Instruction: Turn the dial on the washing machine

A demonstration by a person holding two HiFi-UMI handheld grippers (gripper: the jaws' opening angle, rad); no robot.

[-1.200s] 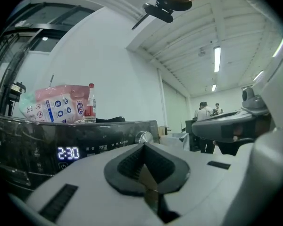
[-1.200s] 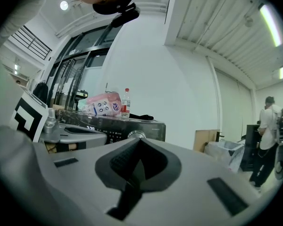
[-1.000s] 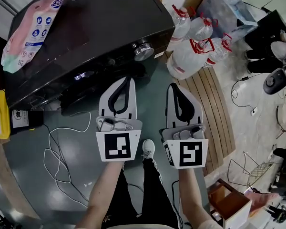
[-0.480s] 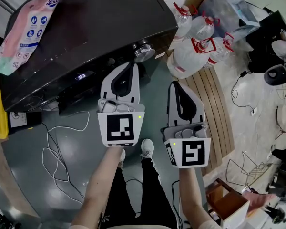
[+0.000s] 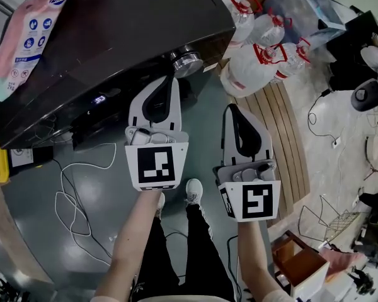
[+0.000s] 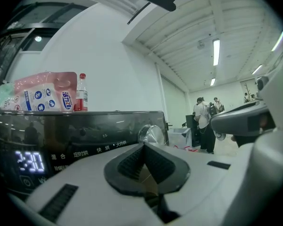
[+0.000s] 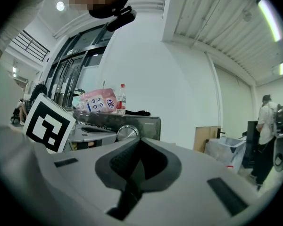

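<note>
up at twelve o'clock, on the washing machine's [image 5: 113, 30] front, sits the dial [image 5: 187, 61], just at one o'clock of the left gripper [image 5: 170, 82], jaws clenched on nothing, the right gripper [image 5: 230, 110] likewise clenched empty at its four o'clock.

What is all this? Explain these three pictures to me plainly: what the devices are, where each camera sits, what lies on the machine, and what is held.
A person holds a two-fingered tool in each hand: the left gripper and the right gripper. The head view comes from a camera on the person's head, looking steeply down. The other two pictures come from cameras riding on each gripper, looking along its fingers. Both pairs of fingers are closed and hold nothing. In front stands a dark washing machine with a silver dial. The left gripper points toward the dial and appears to stop just short of it. On top of the machine are a pink pouch and a bottle.
</note>
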